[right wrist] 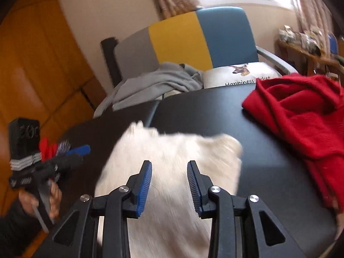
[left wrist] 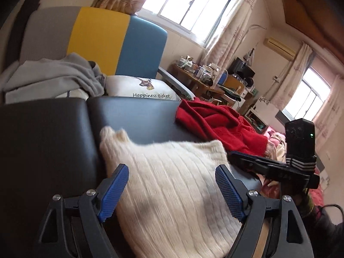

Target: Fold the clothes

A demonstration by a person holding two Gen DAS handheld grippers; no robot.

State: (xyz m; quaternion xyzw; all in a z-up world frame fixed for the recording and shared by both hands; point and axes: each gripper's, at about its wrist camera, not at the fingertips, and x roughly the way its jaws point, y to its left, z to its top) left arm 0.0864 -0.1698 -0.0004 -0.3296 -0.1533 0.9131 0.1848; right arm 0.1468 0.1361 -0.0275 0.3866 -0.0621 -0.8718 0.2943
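left wrist: left gripper (left wrist: pixel 172 185) spread wide, empty — cream knit sweater (left wrist: pixel 172 182) lies below on the black table (left wrist: pixel 133 114), red garment (left wrist: pixel 217 120) beyond | right wrist: right gripper (right wrist: pixel 169 182) part-open, empty above the sweater (right wrist: pixel 172 157) — soft, light, stretchy; pinch a hem corner

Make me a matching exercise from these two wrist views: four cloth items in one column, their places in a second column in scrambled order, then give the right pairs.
Items:
1. cream knit sweater
2. red garment
3. grey garment
4. printed cushion

Places:
A. on the chair seat, in front of the blue back panel
B. heaped on the chair, left of the cushion
C. bunched on the right side of the black table
D. on the table, nearest both grippers

Pairs: 1-D, 2-C, 3-B, 4-A
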